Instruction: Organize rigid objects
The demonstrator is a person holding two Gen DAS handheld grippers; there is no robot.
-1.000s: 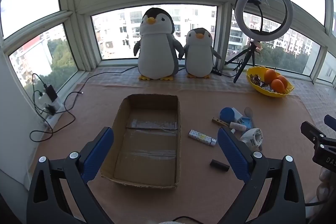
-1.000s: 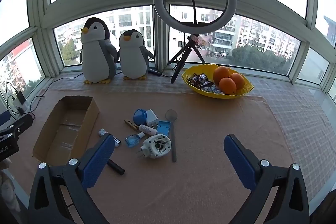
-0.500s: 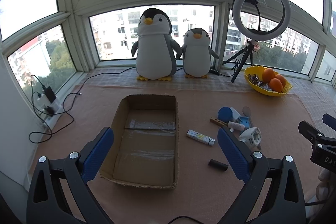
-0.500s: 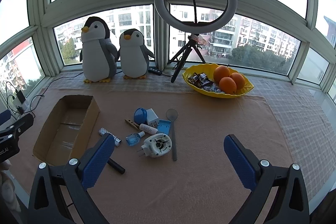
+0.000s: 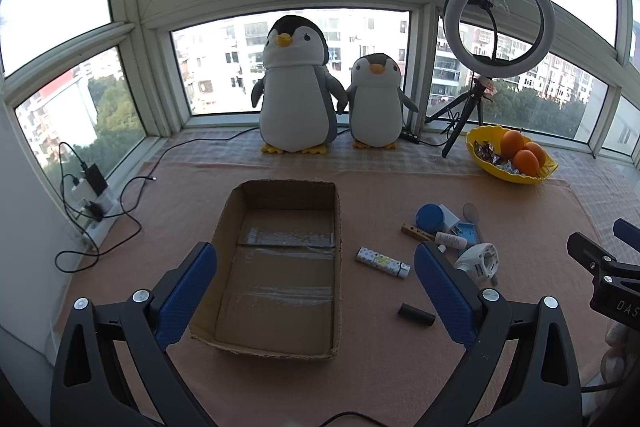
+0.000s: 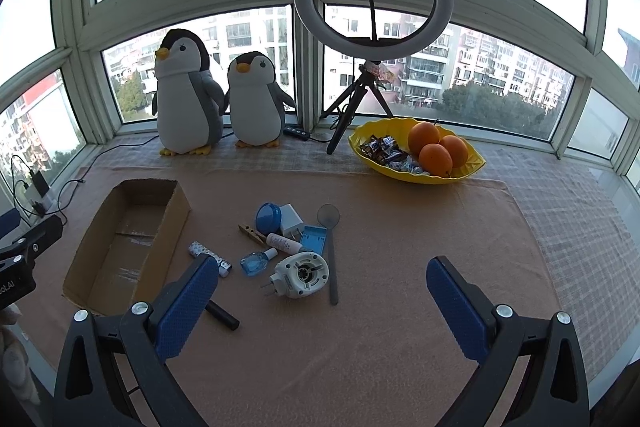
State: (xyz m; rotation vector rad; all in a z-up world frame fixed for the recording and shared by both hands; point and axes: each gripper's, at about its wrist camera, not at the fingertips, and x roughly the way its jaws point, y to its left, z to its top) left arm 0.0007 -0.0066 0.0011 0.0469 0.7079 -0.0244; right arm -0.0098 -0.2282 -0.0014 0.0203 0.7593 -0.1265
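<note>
A: Why are you holding both up & back?

B: My guess: you get the whole mat in sight before picking. Left gripper (image 5: 315,291) hangs over the cardboard box (image 5: 338,227), jaws spread wide, nothing in them. Right gripper (image 6: 322,301) is likewise wide apart, empty, near the white plug-in device (image 6: 300,275).

A: What's in the box?

B: Nothing, bare taped bottom. All the rigid bits lie just right of the box: patterned tube (image 5: 382,262), black cylinder (image 5: 416,315), blue bottle (image 6: 256,263), clothespin (image 6: 252,233), spoon (image 6: 330,243).

A: Other containers?

B: Yellow bowl (image 6: 472,169), beyond the box: oranges (image 6: 436,149) & candy.
</note>
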